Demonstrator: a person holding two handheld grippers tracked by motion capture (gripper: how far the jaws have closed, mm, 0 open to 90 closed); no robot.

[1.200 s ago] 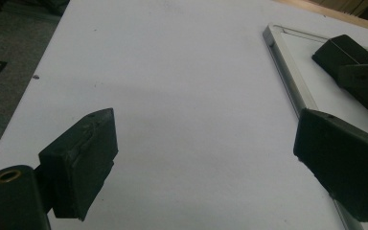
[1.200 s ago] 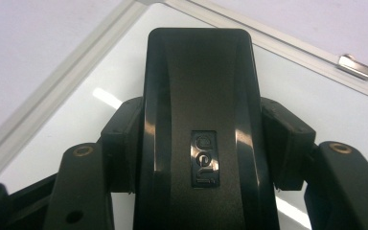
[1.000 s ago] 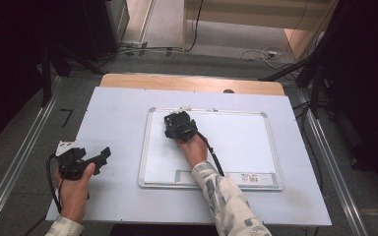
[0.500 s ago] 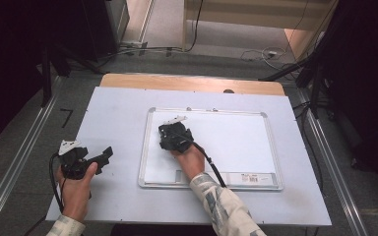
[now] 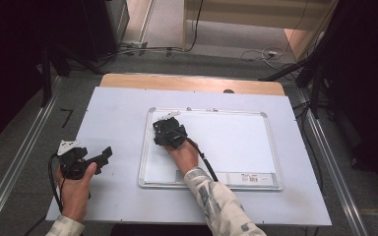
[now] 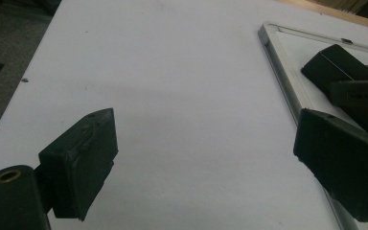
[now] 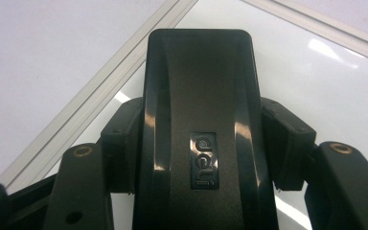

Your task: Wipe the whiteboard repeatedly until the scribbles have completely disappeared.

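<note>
A white board [image 5: 226, 142] with a silver frame lies flat in the middle of the table. My right gripper [image 5: 167, 132] is over the board's left part, near the frame, shut on a black eraser block [image 7: 199, 120]. The block carries a small embossed logo, and both pads [image 7: 122, 143] press its sides. In the left gripper view the block [image 6: 335, 64] shows past the board's frame [image 6: 282, 81]. My left gripper [image 5: 106, 156] rests in a hand left of the board, over the bare table. Its jaws [image 6: 211, 158] stand wide apart and open with nothing between them.
A pale sheet [image 5: 113, 113] covers the table; a strip of wood [image 5: 192, 82] shows along its far edge. A barcode label [image 5: 253, 178] sits on the board's near frame. Metal rails [image 5: 24, 162] run along both sides, and cables [image 5: 256, 51] lie on the floor beyond.
My right gripper has slid the eraser block leftward and slightly nearer across the board, toward its left frame. The left gripper has stayed where it was.
</note>
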